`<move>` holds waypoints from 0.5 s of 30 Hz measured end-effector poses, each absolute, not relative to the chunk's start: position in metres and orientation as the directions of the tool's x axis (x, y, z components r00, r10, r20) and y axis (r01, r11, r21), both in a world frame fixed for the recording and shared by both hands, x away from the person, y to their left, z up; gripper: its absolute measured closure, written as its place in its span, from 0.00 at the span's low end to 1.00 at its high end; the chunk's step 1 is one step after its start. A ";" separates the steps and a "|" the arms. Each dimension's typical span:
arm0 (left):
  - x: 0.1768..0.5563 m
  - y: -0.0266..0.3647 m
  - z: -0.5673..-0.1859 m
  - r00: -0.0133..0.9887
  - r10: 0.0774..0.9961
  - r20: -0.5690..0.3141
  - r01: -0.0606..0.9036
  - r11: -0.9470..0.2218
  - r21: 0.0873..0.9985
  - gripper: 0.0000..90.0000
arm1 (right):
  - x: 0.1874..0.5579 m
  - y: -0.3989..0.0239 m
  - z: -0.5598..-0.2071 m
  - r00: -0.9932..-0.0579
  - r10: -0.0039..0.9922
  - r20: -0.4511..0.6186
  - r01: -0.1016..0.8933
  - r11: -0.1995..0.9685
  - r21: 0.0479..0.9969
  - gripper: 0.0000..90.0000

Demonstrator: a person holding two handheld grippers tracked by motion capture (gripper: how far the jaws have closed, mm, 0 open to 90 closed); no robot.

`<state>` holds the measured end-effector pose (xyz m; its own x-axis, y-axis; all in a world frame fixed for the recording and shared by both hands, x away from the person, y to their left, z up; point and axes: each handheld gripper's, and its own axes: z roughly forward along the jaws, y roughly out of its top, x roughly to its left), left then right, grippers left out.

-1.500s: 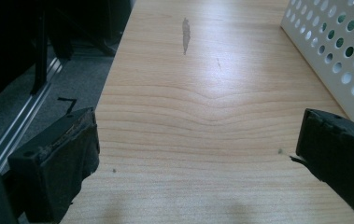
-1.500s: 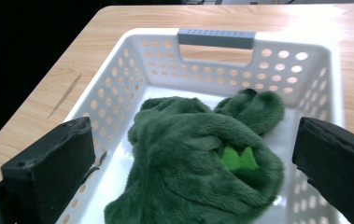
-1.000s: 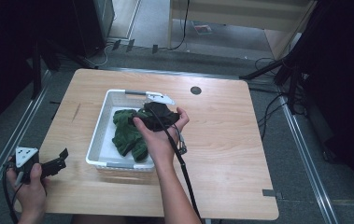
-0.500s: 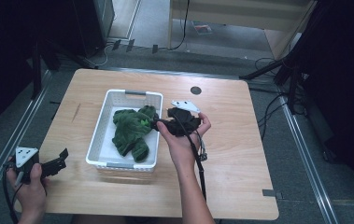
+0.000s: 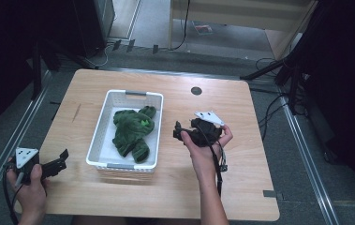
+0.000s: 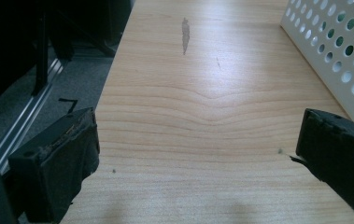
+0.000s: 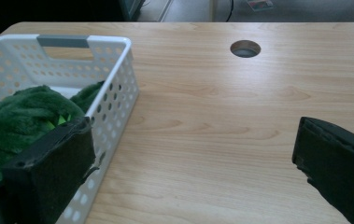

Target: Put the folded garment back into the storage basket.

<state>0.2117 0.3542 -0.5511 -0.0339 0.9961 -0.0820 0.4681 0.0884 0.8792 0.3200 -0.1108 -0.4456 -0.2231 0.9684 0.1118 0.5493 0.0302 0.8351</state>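
From the high view, a green towel (image 5: 133, 131) lies bunched in the white basket (image 5: 101, 126) near the table's (image 5: 240, 187) left edge. The right gripper (image 5: 180, 135) sits beside the basket, empty.

In the left gripper view, the jaws are wide over bare wood.

In the right gripper view, the jaws are wide too. The towel (image 7: 20, 121) looks soft and light; pinch a raised fold.

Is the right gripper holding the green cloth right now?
No. In the right gripper view the right gripper has its jaws wide apart over bare table, and the green cloth lies inside the white basket.
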 end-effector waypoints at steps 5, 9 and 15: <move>0.212 0.354 -0.551 -0.035 0.996 -0.081 0.468 0.088 0.879 0.01 | 0.314 -0.127 -0.453 -0.209 0.972 0.107 0.549 0.026 0.835 0.00; 0.212 0.354 -0.551 -0.034 0.996 -0.079 0.468 0.086 0.879 0.01 | 0.310 -0.140 -0.461 -0.192 0.975 0.108 0.558 0.018 0.830 0.00; 0.212 0.354 -0.551 -0.032 0.996 -0.077 0.469 0.083 0.879 0.01 | 0.305 -0.159 -0.473 -0.162 0.980 0.112 0.571 0.000 0.821 0.00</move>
